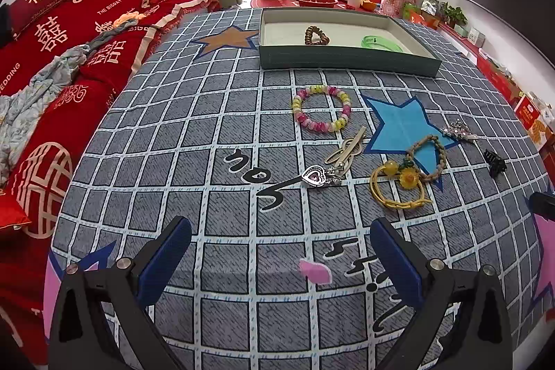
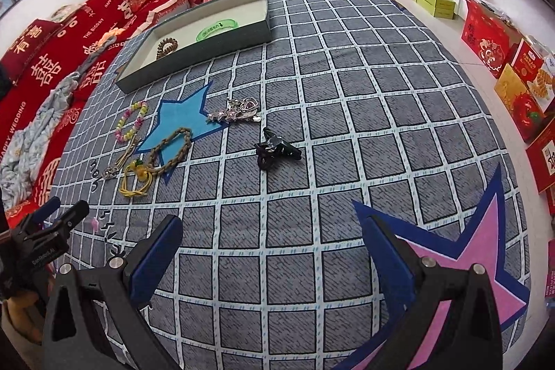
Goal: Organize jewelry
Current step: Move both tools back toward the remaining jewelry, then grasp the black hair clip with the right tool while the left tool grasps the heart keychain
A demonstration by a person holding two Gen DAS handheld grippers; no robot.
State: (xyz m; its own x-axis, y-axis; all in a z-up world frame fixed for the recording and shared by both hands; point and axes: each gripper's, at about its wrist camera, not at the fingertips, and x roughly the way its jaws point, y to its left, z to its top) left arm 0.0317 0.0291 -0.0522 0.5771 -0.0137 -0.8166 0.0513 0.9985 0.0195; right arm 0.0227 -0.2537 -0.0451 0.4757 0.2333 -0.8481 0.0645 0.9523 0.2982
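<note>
Left gripper (image 1: 281, 252) & right gripper (image 2: 274, 248): jaws spread wide, both empty, above checked cloth (image 1: 173, 134). Jewelry loose at 12–2 o'clock: beaded bracelet (image 1: 321, 108), heart pendant (image 1: 315, 176), black clip (image 2: 275, 148). Tray (image 1: 347, 59) at 12, w/ brown bracelet (image 1: 316, 35), green bangle (image 1: 380, 43) inside.

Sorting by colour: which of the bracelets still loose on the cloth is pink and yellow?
The beaded bracelet nearest the tray; the braided bracelet is tan, the cord one plain yellow.

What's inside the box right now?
The box holds a brown bead bracelet and a green bangle on its pale floor. In the left view, the near wall hides the floor's front strip.
</note>
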